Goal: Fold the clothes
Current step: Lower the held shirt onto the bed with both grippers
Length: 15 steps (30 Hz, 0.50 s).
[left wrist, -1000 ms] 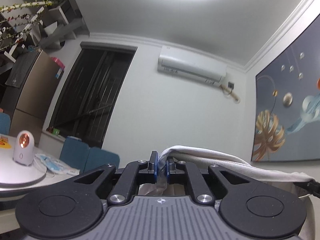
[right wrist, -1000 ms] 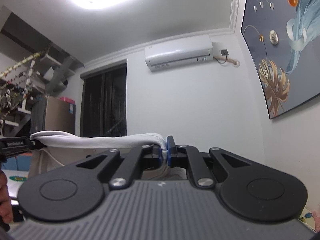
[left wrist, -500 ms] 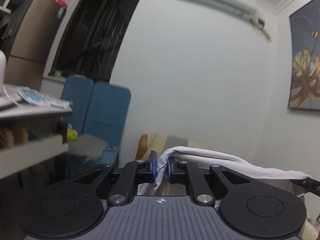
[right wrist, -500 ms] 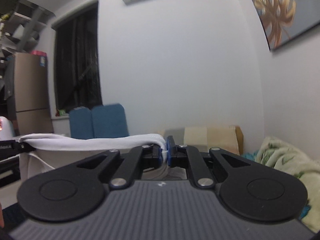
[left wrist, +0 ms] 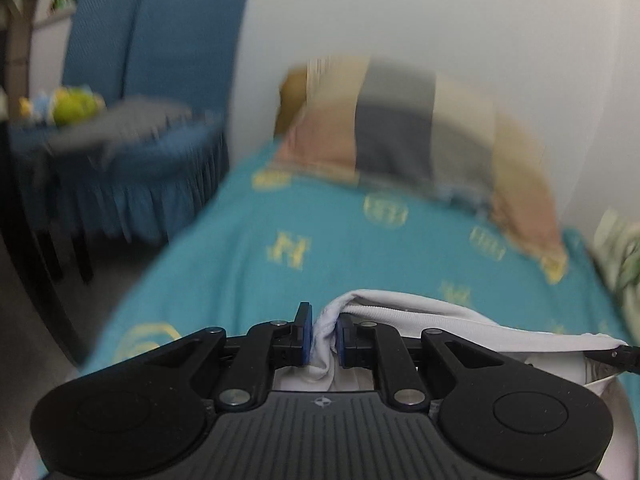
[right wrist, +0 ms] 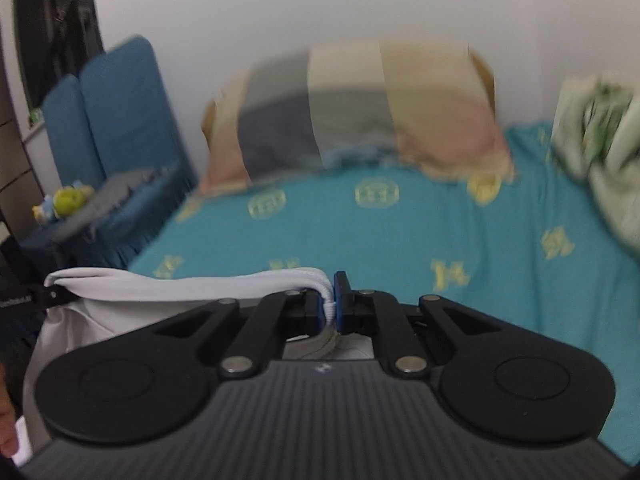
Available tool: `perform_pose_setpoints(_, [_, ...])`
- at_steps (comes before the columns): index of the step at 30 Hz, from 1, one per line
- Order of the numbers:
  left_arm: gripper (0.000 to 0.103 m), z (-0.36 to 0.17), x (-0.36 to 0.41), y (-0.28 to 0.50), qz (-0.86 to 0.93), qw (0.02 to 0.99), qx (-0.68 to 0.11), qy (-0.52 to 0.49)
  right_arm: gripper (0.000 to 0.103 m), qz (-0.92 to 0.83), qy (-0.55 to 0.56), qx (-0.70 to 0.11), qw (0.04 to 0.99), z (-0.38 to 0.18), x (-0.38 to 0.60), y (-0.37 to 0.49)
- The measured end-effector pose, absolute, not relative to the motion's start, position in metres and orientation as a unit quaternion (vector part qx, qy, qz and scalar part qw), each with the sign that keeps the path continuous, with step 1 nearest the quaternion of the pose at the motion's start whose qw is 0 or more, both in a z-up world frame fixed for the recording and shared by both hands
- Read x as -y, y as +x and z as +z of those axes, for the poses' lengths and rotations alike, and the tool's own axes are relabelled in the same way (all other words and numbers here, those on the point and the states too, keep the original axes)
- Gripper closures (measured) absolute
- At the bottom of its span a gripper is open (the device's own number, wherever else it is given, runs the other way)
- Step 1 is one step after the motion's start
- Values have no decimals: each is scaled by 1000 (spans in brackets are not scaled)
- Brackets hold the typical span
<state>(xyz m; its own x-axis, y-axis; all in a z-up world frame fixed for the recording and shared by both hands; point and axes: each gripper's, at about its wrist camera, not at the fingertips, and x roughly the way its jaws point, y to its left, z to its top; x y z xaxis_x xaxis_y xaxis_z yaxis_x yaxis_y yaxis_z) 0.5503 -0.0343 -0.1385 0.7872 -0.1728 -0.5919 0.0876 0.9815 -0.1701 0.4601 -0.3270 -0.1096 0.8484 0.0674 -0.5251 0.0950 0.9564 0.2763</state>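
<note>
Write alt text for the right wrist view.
The right hand-held gripper pinches the edge of a white cloth garment above a teal bedspread with yellow motifs. Behind lie a blurred patchwork pillow and blue chairs.

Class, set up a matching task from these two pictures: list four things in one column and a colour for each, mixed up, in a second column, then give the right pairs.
Things:
1. garment held by both tools
2. bed sheet
3. chairs
4. toy on the chair seat

Colours:
A. yellow-green
B. white
C. dark blue
D. turquoise with yellow prints

Pairs: 1-B, 2-D, 3-C, 4-A
</note>
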Motion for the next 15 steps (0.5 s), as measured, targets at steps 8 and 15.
perform_pose_setpoints(8, [76,-193,20,583,-108,916,-373,-98,62,97,266,-345,895,-166,371,493])
perform_pose_setpoints(15, [34,-155,-11,545,-162,905,-367,-140,18,150,261,-329,895,-141,367,480])
